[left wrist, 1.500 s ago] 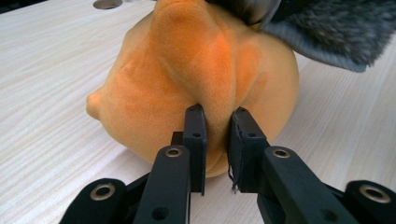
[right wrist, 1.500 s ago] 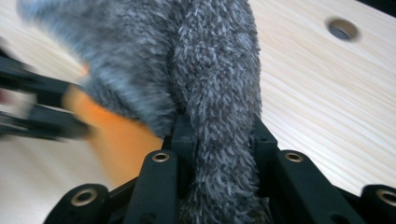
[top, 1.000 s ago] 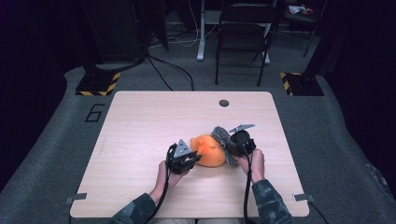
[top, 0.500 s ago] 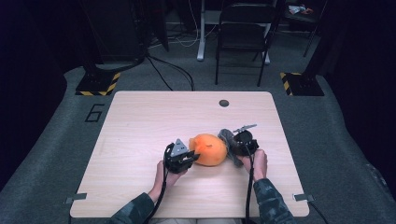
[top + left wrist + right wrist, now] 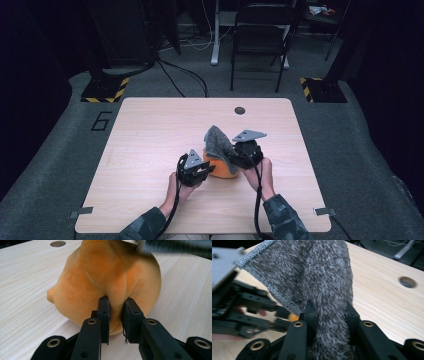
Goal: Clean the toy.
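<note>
near the table's (image 5: 150,150) middle, my left gripper (image 5: 115,312) pinched a fold of the orange plush (image 5: 110,277), which rested on the wood. my right gripper (image 5: 329,315) was clamped on the grey cloth (image 5: 317,272), lifted over the plush.

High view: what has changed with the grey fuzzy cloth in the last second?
The right gripper, shut on the grey fuzzy cloth, has lifted it up off the orange plush toy. The left gripper stays shut on the toy, which has not moved on the wooden table.
</note>
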A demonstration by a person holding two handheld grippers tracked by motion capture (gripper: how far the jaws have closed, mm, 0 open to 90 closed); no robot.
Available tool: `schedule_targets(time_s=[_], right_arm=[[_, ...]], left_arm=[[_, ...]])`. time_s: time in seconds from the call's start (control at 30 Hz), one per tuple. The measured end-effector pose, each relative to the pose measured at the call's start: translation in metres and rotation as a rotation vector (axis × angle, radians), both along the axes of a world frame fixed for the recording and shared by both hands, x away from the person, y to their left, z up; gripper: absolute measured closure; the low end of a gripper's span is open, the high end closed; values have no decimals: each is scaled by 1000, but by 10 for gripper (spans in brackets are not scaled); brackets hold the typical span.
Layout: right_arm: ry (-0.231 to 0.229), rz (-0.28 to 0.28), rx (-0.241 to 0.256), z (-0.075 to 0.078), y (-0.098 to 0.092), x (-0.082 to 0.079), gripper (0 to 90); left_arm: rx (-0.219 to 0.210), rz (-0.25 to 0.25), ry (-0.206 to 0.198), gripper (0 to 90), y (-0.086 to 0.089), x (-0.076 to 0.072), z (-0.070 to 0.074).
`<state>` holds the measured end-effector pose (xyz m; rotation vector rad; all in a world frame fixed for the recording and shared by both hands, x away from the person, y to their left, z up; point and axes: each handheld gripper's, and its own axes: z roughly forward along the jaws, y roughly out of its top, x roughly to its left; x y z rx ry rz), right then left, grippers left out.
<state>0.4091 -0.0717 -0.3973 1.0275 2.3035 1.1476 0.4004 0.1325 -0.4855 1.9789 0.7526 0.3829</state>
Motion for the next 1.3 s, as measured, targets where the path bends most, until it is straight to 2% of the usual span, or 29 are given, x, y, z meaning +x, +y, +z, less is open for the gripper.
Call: schedule_targets(time_s=[0.07, 0.13, 0.2, 0.27, 0.3, 0.33, 0.47, 0.53, 0.77, 0.87, 0.97, 1.07, 1.2, 1.3], right_arm=[[8, 15, -57, -9, 9, 1, 710], [9, -6, -101, -19, 12, 3, 710], [14, -14, -96, -21, 10, 6, 710], [17, -31, -119, -20, 7, 7, 709], [21, -40, -104, -22, 5, 8, 709], [21, -31, -109, -22, 3, 9, 709], [31, -61, -134, -23, -3, 12, 709], [61, -76, -139, -25, -10, 16, 708], [119, -122, -140, -34, -27, 25, 708], [129, -138, -170, -38, -32, 29, 707], [169, -154, -142, -44, -38, 33, 707], [177, -162, -161, -47, -41, 35, 707], [202, -173, -161, -55, -47, 40, 705], [225, -203, -186, -64, -52, 44, 705]], left_arm=[[2, -1, 2, 774, -1, -1, 0], [11, 0, 0, 773, 0, 0, -1], [0, 0, 6, 774, 0, 0, -1], [-1, -2, 10, 774, 0, 0, -1], [-2, -3, 9, 774, 0, 0, -1], [6, -8, 1, 775, 0, 1, 0], [-4, 4, 7, 775, 1, 1, -1], [-7, 0, 15, 775, 2, 2, -2], [-11, 1, 17, 775, 0, 1, -2], [-12, 2, 21, 775, 1, 2, -2], [-11, 0, 19, 775, 1, 1, -2], [-9, -5, 11, 775, 1, 2, -2], [-8, -6, 4, 775, 0, 2, -2], [-15, -2, 19, 775, 1, 2, -2]])
